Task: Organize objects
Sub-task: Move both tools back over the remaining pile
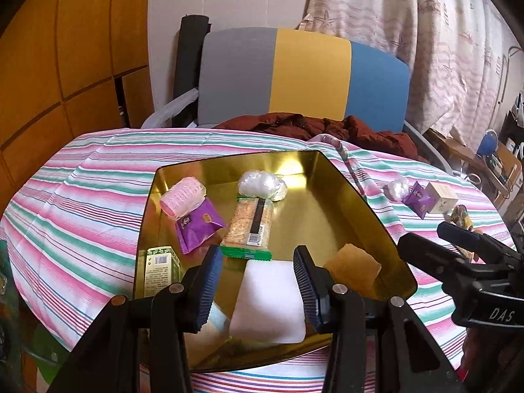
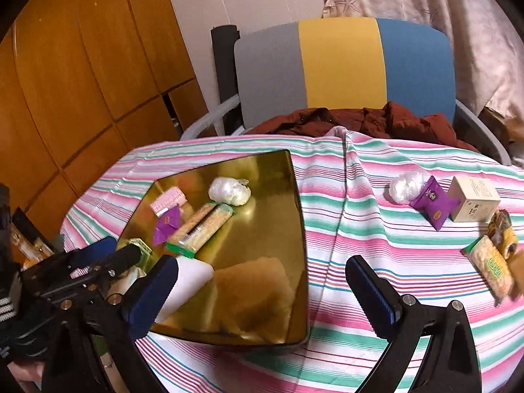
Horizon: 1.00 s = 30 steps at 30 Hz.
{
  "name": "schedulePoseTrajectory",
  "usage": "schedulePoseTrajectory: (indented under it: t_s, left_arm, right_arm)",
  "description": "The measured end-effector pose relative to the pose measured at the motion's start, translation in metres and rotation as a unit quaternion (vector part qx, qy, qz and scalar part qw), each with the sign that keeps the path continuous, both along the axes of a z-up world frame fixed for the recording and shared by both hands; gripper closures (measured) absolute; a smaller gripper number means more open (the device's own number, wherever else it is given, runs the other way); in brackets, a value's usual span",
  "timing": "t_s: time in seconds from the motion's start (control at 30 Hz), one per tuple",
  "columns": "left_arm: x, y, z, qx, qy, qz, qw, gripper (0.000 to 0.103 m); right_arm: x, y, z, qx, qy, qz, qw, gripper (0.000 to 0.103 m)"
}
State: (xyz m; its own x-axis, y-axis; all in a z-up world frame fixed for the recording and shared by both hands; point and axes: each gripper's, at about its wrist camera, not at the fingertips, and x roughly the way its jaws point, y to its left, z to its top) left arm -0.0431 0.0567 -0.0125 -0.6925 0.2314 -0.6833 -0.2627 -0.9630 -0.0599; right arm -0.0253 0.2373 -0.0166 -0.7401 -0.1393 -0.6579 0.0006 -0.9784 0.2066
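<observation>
A gold tray on the striped cloth holds a pink roller, a purple packet, a cracker bar, a clear plastic ball, a green box, a tan square and a white pad. My left gripper is open over the tray's near end, its fingers either side of the white pad. Wide open and empty, my right gripper hovers over the tray's right edge. On the cloth to the right lie a plastic ball, a purple packet, a white box, a patterned packet and a cracker bar.
A chair with a grey, yellow and blue back stands behind the table, a dark red jacket piled on it. A wooden cabinet fills the left side and a curtain hangs at the right. Bare striped cloth lies between the tray and the loose items.
</observation>
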Motion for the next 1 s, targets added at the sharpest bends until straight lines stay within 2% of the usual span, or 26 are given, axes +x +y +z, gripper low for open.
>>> schedulePoseTrajectory:
  t_s: [0.37, 0.57, 0.77, 1.0]
  left_arm:
    - [0.003, 0.016, -0.003, 0.005, -0.006, -0.045, 0.9990, 0.058]
    - [0.000, 0.023, -0.007, 0.004, -0.022, -0.047, 0.9987, 0.058]
    - [-0.002, 0.029, -0.012, 0.003, -0.034, -0.064, 0.9974, 0.058]
    - [0.000, 0.045, -0.002, 0.006, -0.020, -0.089, 0.9958, 0.058]
  right_arm:
    - [0.000, 0.034, -0.016, 0.014, -0.039, -0.042, 0.998, 0.000]
    - [0.000, 0.068, -0.020, 0.014, -0.055, -0.075, 0.996, 0.000]
    - [-0.005, 0.111, -0.007, 0.054, -0.058, -0.119, 0.990, 0.000]
    - [-0.022, 0.172, 0.004, 0.098, -0.056, -0.136, 0.984, 0.000]
